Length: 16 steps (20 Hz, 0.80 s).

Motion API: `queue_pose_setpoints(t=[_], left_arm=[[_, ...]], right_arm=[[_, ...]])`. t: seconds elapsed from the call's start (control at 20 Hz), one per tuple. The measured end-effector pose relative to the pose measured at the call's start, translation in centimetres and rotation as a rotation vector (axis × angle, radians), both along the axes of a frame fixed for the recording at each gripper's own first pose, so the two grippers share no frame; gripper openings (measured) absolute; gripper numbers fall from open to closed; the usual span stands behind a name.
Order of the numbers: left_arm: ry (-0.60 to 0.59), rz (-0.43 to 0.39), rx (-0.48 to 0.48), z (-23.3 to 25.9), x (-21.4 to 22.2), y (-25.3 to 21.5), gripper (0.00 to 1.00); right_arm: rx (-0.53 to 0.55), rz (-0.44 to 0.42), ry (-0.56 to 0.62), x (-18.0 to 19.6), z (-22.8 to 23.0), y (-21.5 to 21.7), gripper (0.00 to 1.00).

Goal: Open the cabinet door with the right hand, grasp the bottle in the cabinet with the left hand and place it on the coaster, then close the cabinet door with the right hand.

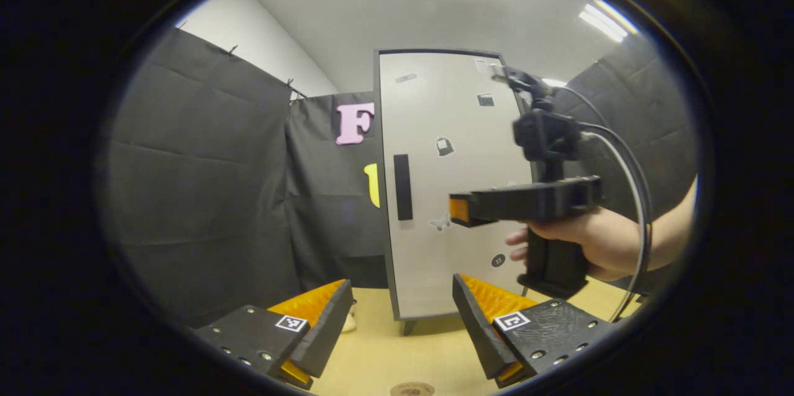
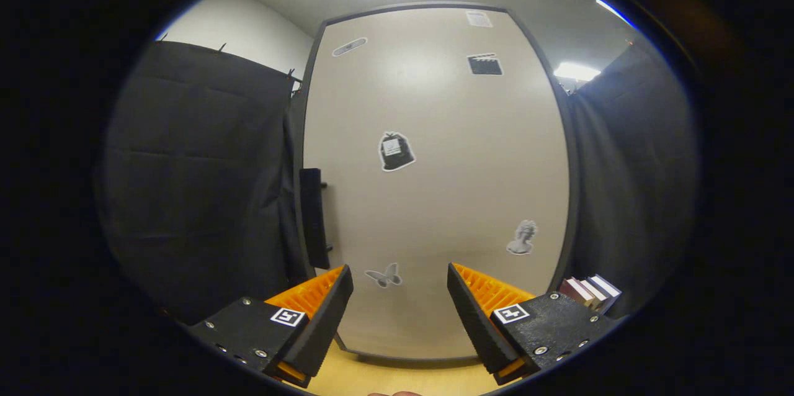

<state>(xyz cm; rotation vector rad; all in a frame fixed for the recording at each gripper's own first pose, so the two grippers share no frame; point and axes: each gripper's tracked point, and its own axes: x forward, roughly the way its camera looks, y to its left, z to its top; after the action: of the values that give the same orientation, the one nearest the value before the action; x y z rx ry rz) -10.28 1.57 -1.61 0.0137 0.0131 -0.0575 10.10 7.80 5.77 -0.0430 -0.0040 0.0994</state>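
Black-draped booth, wooden table | step: opening, cabinet door shut; right hand-held gripper spread wide near it, must reach dark handle at left edge; left hand-held gripper wide, empty | bottle hidden inside; coaster cut off at bottom

The right hand-held gripper has its fingers spread wide, nothing between them, facing the closed cabinet door. A dark vertical handle sits on the door's left edge (stickers dot the pale panel). Books, probably upright, stand beside the cabinet's lower right corner on the bench.
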Motion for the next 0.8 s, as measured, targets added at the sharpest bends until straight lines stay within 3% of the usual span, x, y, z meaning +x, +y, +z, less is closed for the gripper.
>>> queue_pose_setpoints(t=[0.05, 0.2, 0.35, 0.55, 0.7, 0.8], left_arm=[[0.013, 0.002, -0.005, -0.7, -0.4, 0.2, 0.89], [0.061, 0.035, -0.021, -2.6, -1.6, 1.4, 0.93], [0.077, 0.082, -0.013, -3.0, -2.7, 3.2, 0.93], [0.085, 0.134, -0.002, -3.4, -4.2, 5.6, 0.93], [0.092, 0.160, -0.018, -3.8, -5.0, 6.5, 0.93], [0.102, 0.176, -0.018, -4.2, -5.0, 7.1, 0.93]], right_arm=[[-0.007, 0.022, 0.010, 0.7, -0.1, 1.6, 0.92], [-0.034, 0.080, 0.011, 3.1, 0.0, 5.9, 0.94], [-0.074, 0.066, -0.013, 5.3, 0.6, 8.0, 0.87], [-0.128, 0.024, -0.011, 8.1, 0.1, 8.8, 0.71], [-0.134, 0.017, 0.002, 8.5, -0.2, 9.2, 0.40], [-0.114, 0.044, 0.005, 8.9, -0.2, 9.1, 0.35]])
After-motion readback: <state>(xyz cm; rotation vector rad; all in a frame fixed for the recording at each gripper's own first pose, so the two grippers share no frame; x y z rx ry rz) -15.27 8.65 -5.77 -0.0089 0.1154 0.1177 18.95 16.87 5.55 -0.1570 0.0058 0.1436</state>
